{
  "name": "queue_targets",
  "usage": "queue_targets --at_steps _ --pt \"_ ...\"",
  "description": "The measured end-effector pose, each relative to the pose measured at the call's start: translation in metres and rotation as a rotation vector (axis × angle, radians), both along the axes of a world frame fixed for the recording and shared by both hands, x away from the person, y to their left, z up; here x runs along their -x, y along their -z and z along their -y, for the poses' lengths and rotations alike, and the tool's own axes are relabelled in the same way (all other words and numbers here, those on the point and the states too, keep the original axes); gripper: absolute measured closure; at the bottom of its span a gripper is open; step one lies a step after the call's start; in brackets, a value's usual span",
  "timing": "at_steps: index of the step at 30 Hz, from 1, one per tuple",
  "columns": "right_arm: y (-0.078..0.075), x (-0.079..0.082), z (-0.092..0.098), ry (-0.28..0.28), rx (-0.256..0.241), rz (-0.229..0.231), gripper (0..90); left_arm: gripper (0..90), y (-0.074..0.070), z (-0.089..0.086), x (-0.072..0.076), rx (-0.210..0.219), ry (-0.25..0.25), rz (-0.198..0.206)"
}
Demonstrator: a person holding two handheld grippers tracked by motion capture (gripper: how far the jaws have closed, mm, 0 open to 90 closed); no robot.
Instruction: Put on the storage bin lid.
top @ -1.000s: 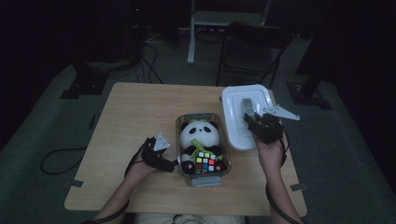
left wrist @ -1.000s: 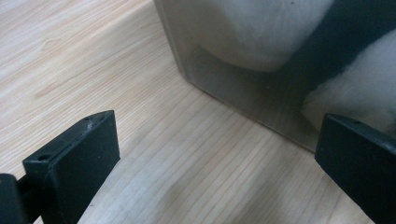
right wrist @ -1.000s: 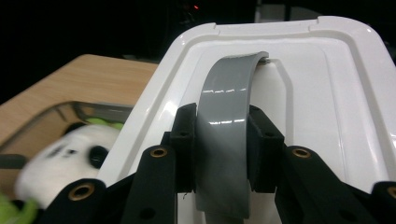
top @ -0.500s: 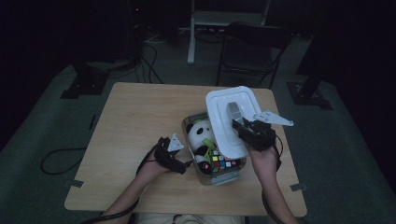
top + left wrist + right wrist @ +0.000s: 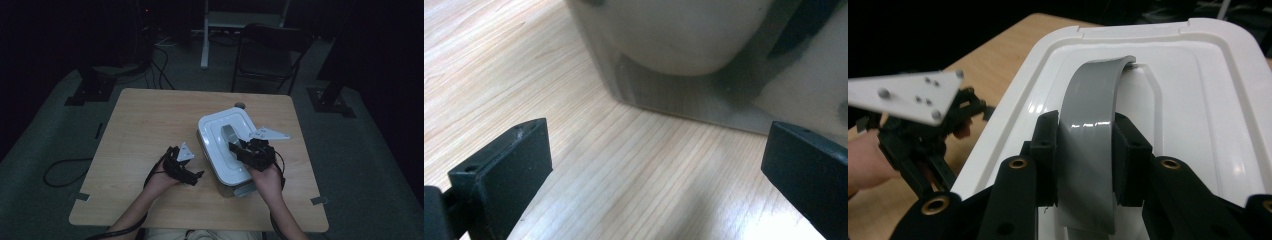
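While the white rectangular plastic lid (image 5: 221, 145) sits over the clear plastic storage box (image 5: 235, 189), the step in hand reads as seating that lid squarely.

Landmark: the box, on the light wooden table (image 5: 135, 130), toward its right-hand half and near the person's edge.

- Lid: covers the box from above; whether its rim has dropped flush all round I cannot tell. In the right gripper view the rim nearest the camera looks slightly raised.
- Right gripper (image 5: 1085, 150): above the box, jaws clamped on the lid's grey arched plastic handle (image 5: 1093, 120), one pad on each flank of the strap.
- Left gripper (image 5: 192, 175): on the table just beside the box's left wall, jaws wide apart, holding nothing. The left gripper view shows that wall (image 5: 704, 100) close ahead, with a pale rounded shape blurred behind it.

To do it well (judgement): lower by the handle evenly, keep the lid level, line up corners before pressing. The free gripper could brace the wall so the box does not slide.

Around: a small dark round object (image 5: 240, 105) lies on the table just beyond the box, too small to identify. Farther back stand a dark folding chair (image 5: 267, 55), stand bases and cables on the floor. Nothing sits in the lid's path; risk is mainly a skewed seat.
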State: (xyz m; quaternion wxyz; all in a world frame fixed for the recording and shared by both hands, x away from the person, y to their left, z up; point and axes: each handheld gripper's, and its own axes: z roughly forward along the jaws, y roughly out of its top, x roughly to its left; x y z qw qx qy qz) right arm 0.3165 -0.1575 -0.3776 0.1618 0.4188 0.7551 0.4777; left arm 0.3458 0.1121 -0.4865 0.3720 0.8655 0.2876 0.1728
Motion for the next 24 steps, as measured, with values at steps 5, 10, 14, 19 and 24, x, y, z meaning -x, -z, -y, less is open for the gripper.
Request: queue_targets --at_steps 5,10,14,19,24 --pt "0.008 -0.002 -0.004 -0.016 0.017 -0.032 68.5 0.5 0.001 -0.008 0.003 -0.006 -0.011 -0.010" --pt "0.009 -0.006 -0.001 -0.029 0.005 -0.053 68.4 0.5 0.003 -0.011 0.003 -0.002 -0.021 -0.020" --pt "0.011 -0.005 0.002 -0.037 0.004 -0.063 68.4 0.5 0.006 -0.012 0.004 -0.007 -0.018 -0.028" --pt "0.015 -0.003 0.005 -0.038 -0.004 -0.070 68.3 0.5 0.006 -0.011 0.005 -0.008 -0.018 -0.027" --pt "0.017 -0.003 -0.002 -0.049 0.024 -0.074 68.4 0.5 0.006 -0.012 0.005 -0.008 -0.024 -0.027"
